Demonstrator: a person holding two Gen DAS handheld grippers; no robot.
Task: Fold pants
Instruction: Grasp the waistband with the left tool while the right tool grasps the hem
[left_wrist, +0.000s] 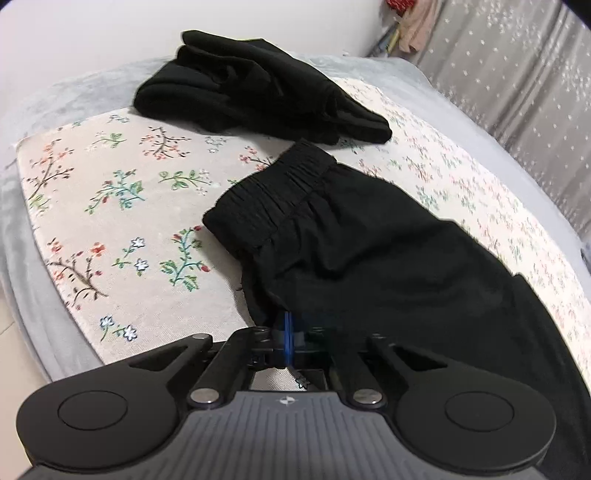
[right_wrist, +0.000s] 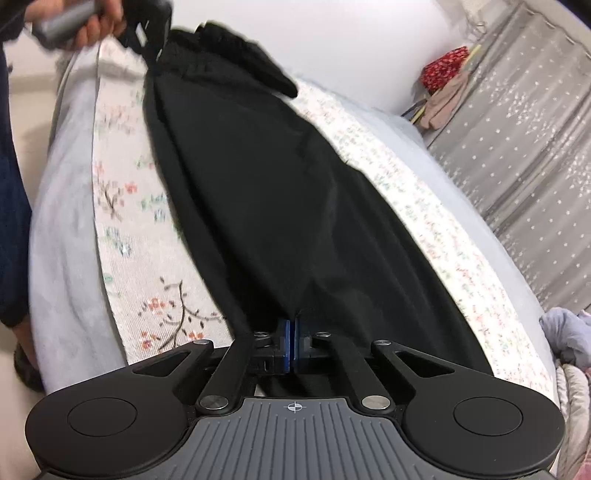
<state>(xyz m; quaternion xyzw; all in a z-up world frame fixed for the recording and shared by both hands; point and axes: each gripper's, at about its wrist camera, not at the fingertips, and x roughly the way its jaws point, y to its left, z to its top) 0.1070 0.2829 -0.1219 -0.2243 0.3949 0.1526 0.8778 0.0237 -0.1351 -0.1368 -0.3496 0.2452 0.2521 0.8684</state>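
A: Where are the pants (left_wrist: 369, 258) found, and how are they held?

B: They are laid lengthwise on the bed, filling the centre and lower right of the left wrist view; the elastic waistband (left_wrist: 273, 188) is seen at mid-frame; a fold of cloth beside the waist is pinched by the left tool (left_wrist: 287, 338), its blue pads closed on the fabric at the lower centre.

A: And the right tool (right_wrist: 294, 345)?

B: It is clamped shut on the far end of the same garment, at the lower centre of the right wrist view; the cloth is drawn taut from there toward the upper left, where the left tool is glimpsed in a hand (right_wrist: 99, 22); the frame is blurred, so fine detail cannot be told.

A: Why is it gripped at both ends?

B: It is judged that the length is being stretched flat, so that one end may be carried over the other for a fold; slack would be left otherwise.

A: What else is noted?

B: A second black garment (left_wrist: 255, 96) is bunched at the upper centre, just beyond the waistband; a floral sheet (left_wrist: 122, 192) is spread over a grey blanket (left_wrist: 44, 122); a white wall and a grey star-dotted curtain (right_wrist: 535, 155) are seen behind.
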